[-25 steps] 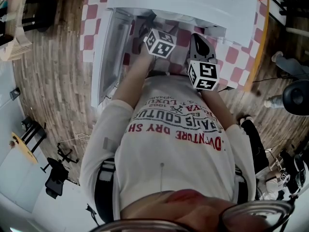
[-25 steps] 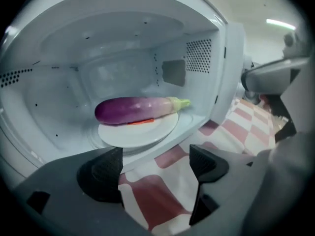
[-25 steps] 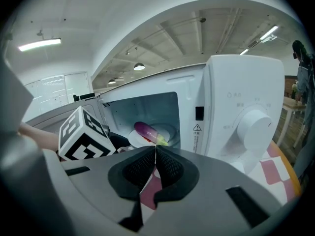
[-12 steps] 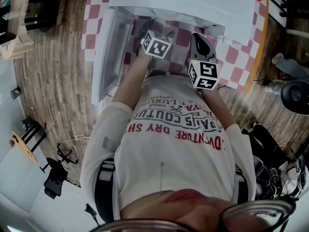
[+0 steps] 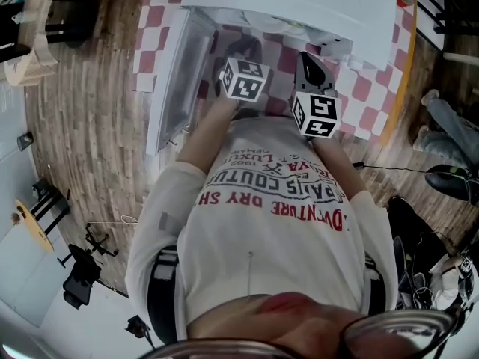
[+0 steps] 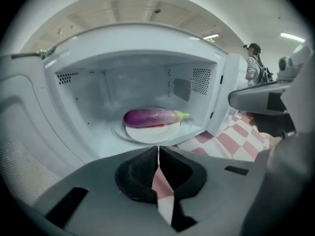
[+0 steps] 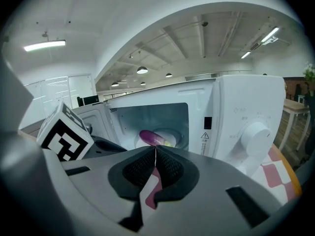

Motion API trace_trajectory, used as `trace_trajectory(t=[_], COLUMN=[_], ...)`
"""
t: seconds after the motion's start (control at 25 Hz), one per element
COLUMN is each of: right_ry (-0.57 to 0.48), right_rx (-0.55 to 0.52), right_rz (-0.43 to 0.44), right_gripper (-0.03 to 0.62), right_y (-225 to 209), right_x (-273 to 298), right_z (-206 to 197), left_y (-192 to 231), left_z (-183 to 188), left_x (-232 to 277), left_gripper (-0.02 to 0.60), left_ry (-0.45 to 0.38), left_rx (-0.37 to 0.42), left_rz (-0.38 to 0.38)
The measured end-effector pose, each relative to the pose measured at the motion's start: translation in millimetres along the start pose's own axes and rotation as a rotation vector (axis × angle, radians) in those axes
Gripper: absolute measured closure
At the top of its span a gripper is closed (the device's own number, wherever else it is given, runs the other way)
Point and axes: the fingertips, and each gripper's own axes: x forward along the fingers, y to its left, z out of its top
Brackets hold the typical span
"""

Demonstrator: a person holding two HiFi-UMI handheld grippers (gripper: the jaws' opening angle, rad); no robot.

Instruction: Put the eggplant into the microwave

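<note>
The long purple eggplant [image 6: 150, 117] with a green stem lies on its side on a round white plate [image 6: 153, 132] inside the white microwave [image 6: 98, 85]. It sits about mid-floor in the cavity, stem end toward the right. The microwave's door [image 6: 22, 132] is swung open at the left, leaving the cavity open to the near side.

The left tongs [image 6: 158, 149] hang just outside the opening, nearer than the plate and apart from it, pointing at the cavity. Their two jaws are pressed together with nothing between them. The right tongs [image 7: 155, 149] sit further right, and their jaws also meet tip to tip around nothing.

In the right gripper view the eggplant shows past the closed tips, deep in the cavity. The round white dial [image 7: 253, 134] of the control panel is at the right, and the black-and-white marker cube [image 7: 64, 134] of the left tongs is at the left.

The microwave stands on a bench [image 5: 403, 73] covered with a red-and-white checked cloth [image 5: 361, 88], and a wooden plank floor [image 5: 82, 126] lies to its left. In the head view both tongs are side by side, between the white printed T-shirt [image 5: 269, 215] and the open microwave. A person in a dark cap [image 6: 253, 63] stands far off at the right.
</note>
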Motion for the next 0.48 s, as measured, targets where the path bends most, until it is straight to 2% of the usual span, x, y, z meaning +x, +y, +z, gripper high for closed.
trace_trajectory(t=[0.16, 0.36, 0.48], right_ry=[-0.020, -0.065, -0.098], right_rx=[-0.007, -0.023, -0.035], right_rz=[-0.003, -0.024, -0.036], right_gripper=[0.567, 0.568, 0.568], right_y=[8, 13, 16], right_x=[-2, -7, -10], right_z=[7, 23, 34], left_y=[1, -4, -6], left_z=[25, 68, 88], left_x=[-32, -80, -104], left_gripper=[0.549, 0.549, 0.549], left_ry=[-0.154, -0.379, -0.502], left_rx=[-0.027, 0.037, 0.006], left_rz=[0.026, 0.039, 0.024])
